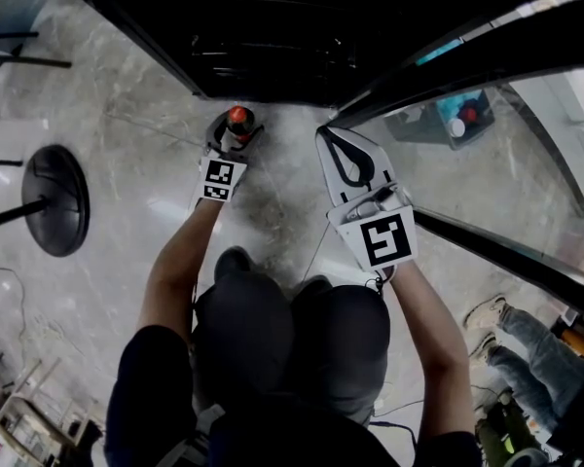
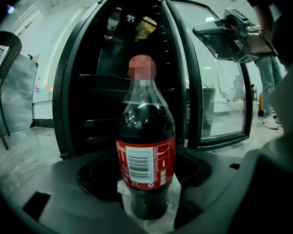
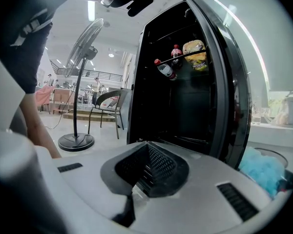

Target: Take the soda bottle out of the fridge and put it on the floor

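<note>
The soda bottle (image 2: 146, 145) is stood on the floor (image 1: 127, 95) before the fridge (image 2: 95, 87), loosely ringed by the open left hand-held gripper (image 1: 236, 134), and could be toppled if clipped in withdrawal; the right hand-held gripper (image 1: 326, 144) is closed, empty.

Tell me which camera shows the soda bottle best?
Left gripper view: the soda bottle stands centred, label clear. Head view shows mainly its red cap from above; right gripper view misses it.

A café-like public hall; glass-door drinks fridge (image 3: 185, 82) ahead of the right gripper (image 1: 326, 139); pedestal fan (image 3: 85, 48), chair (image 3: 110, 106), polished stone floor (image 1: 127, 95) to its left.
</note>
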